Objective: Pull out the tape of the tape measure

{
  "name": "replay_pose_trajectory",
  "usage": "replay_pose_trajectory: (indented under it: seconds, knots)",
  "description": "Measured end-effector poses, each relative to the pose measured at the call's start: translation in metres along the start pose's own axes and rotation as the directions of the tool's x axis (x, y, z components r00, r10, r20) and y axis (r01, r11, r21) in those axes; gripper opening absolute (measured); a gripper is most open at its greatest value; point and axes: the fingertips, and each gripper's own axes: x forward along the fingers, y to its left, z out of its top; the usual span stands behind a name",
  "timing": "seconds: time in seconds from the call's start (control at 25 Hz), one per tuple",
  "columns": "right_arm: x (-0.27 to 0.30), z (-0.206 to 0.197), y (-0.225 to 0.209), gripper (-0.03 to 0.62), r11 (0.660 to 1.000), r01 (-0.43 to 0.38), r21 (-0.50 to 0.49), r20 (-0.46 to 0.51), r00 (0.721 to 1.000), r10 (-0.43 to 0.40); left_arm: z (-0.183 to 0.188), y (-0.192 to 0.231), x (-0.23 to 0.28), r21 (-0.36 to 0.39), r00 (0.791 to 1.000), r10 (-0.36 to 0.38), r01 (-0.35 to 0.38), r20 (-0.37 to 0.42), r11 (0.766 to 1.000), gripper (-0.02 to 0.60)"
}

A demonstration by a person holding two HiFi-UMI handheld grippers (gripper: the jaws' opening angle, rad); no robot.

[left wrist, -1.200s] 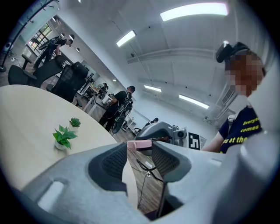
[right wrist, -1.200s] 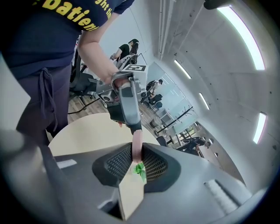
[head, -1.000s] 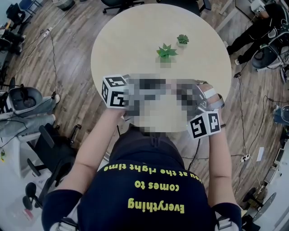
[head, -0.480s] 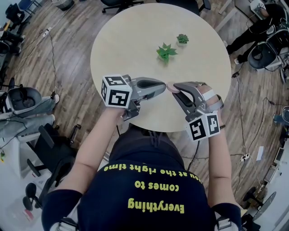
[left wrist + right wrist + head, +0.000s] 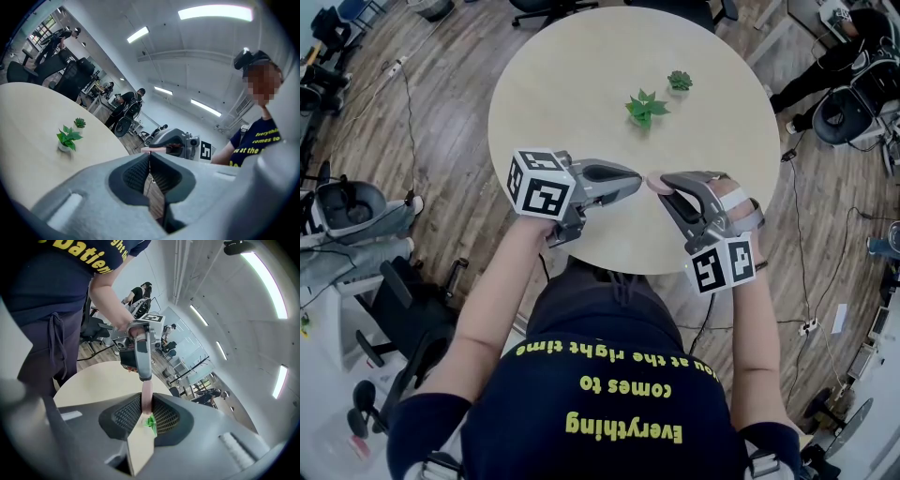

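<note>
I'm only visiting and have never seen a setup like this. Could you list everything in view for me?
table: one, beige, round, in front of the person
plants: two, green, on the table's far half; a bigger one, a smaller one behind it
tape measure: one, pink, held over the table's near part
floor: brown wood planks, all round the table
cables: several, dark, on the floor
chairs: several, dark, round the room's edges
bystander: one, dark clothes, top right corner
shirt: one, dark with yellow lettering, on the person
left hand-held gripper: one, grey, jaws together at the tape measure; a pinched tape end cannot be made out
right hand-held gripper: one, grey, shut on the tape measure
</note>
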Motion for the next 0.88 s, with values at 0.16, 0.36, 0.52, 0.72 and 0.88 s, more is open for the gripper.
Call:
replay_pose_trajectory:
  seconds: [0.16,0.36,0.52,0.72,0.88]
  knots:
    - [0.001,-0.003,-0.001,0.083,1.000,0.004,0.006,-0.005,1.000,-0.004,0.000,0.003,-0.001,-0.002,1.000,0.004,-0.004,0.000,1.000,0.008]
    - [0.000,-0.007,-0.004,0.083,1.000,0.018,0.011,-0.021,1.000,-0.018,0.002,0.009,-0.009,-0.010,1.000,0.024,-0.024,0.013,1.000,0.008]
    - [-0.002,-0.010,-0.004,0.083,1.000,0.021,0.011,-0.036,0.999,-0.021,0.003,0.014,-0.017,-0.017,0.999,0.042,-0.041,0.014,0.999,0.008]
    - [-0.006,-0.020,-0.005,0.083,0.999,0.034,0.017,-0.064,0.997,-0.033,0.003,0.020,-0.024,-0.018,0.998,0.065,-0.064,0.019,0.998,0.008]
    - [-0.012,-0.030,-0.007,0.083,0.998,0.057,0.020,-0.091,0.994,-0.055,0.007,0.024,-0.033,-0.023,0.995,0.088,-0.087,0.040,0.996,0.008]
